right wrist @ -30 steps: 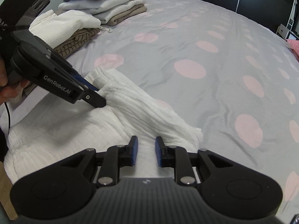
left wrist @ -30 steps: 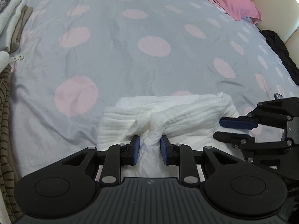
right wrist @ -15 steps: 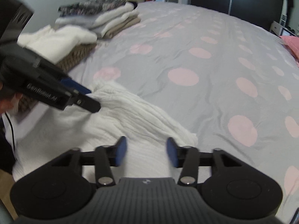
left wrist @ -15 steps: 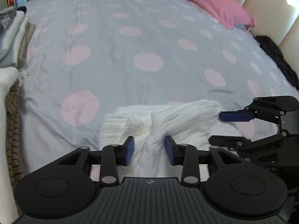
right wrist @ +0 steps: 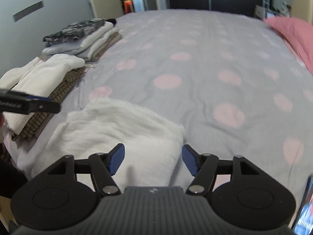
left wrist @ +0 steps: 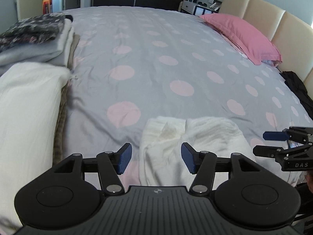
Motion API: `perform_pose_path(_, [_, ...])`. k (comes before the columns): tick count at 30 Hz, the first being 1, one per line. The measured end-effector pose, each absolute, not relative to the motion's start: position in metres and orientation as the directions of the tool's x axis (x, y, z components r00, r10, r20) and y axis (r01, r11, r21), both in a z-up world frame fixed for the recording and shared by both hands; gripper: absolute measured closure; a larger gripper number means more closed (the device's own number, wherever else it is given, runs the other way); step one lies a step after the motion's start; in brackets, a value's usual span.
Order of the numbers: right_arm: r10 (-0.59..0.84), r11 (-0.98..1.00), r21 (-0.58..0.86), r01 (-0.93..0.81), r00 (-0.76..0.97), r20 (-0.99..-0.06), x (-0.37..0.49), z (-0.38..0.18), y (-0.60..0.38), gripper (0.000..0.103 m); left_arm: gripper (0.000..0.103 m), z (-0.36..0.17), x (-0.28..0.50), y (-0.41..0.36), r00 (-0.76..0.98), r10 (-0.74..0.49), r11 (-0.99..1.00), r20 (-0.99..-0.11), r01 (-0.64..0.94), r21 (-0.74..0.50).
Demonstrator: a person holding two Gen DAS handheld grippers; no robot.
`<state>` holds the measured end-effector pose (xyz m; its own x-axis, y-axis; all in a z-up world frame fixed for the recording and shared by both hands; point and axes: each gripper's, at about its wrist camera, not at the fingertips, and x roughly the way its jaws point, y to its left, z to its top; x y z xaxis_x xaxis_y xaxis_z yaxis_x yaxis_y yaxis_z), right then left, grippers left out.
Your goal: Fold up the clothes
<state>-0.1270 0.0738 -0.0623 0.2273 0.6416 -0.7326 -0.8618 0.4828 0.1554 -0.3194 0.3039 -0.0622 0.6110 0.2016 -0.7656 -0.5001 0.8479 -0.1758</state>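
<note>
Both your left hand-held gripper and right hand-held gripper are opening, empty, above the white garment; release cleanly, then lift it onto the folded pile beside it.

Blk plastic grippers w/ blue ribbed fingers, silver screws, "DAS" marking.

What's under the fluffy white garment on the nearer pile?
Under the white garment lies a folded brown striped garment; anything beneath that, and most of its own surface, is hidden.
</note>
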Motion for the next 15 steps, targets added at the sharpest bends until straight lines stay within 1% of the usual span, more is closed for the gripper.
perform_pose_path(4, [0.630, 0.536, 0.208, -0.818, 0.223, -0.744, -0.128, -0.073, 0.061, 0.035, 0.044, -0.071, -0.332, 0.299, 0.603, 0.189, 0.824, -0.775, -0.526, -0.209])
perform_pose_path(7, [0.623, 0.559, 0.233, -0.796, 0.218, -0.751, -0.128, -0.080, 0.054, 0.035, 0.044, -0.081, -0.336, 0.297, 0.584, 0.159, 0.811, -0.796, -0.537, -0.233])
perform_pose_path(12, [0.603, 0.577, 0.261, -0.774, 0.189, -0.775, -0.126, -0.094, 0.052, 0.028, 0.044, -0.096, -0.331, 0.296, 0.555, 0.138, 0.815, -0.820, -0.534, -0.224])
perform_pose_path(15, [0.597, 0.592, 0.297, -0.749, 0.160, -0.786, -0.121, -0.103, 0.052, 0.027, 0.044, -0.107, -0.329, 0.298, 0.533, 0.125, 0.806, -0.837, -0.547, -0.228])
